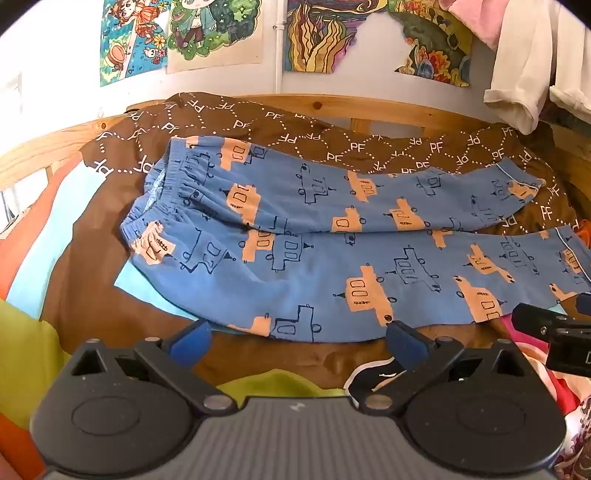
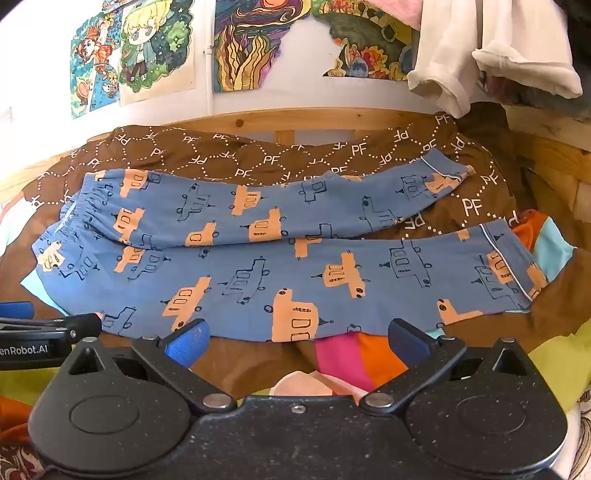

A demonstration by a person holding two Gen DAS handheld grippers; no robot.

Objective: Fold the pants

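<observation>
1. The left gripper (image 1: 299,334) sits nearest its own camera, its two blue fingers (image 1: 192,341) spread wide with nothing between them, hanging just short of the near edge of the pants
2. The right gripper (image 2: 297,338) hangs the same way beside it, blue fingers (image 2: 188,343) set wide apart and gripping nothing; in the left wrist view its black tip pokes in at the right edge, and in the right wrist view the left one shows at the left edge
3. Under both grippers lies a jumble of bedding: yellow-green cloth (image 1: 280,384), and a pink and orange striped piece (image 2: 354,358) below the right gripper
4. The pants (image 1: 332,258) lie spread flat on a brown blanket (image 1: 96,295), just past the fingertips; they are blue with orange and outlined vehicle prints
5. Their elastic waistband (image 1: 166,192) is at the left, and both legs run off to the right, the near leg straight and the far leg (image 2: 295,206) angling away so that a gap opens between the cuffs
6. The cuffs (image 2: 513,266) carry thin white piping
7. Behind the pants the brown blanket shows a dotted pattern with the white letters PF
8. A wooden bed rail (image 2: 295,118) runs along the back
9. On the wall (image 1: 221,79) above hang colourful drawings (image 1: 207,29), and pale clothes (image 2: 480,55) dangle at the upper right
</observation>
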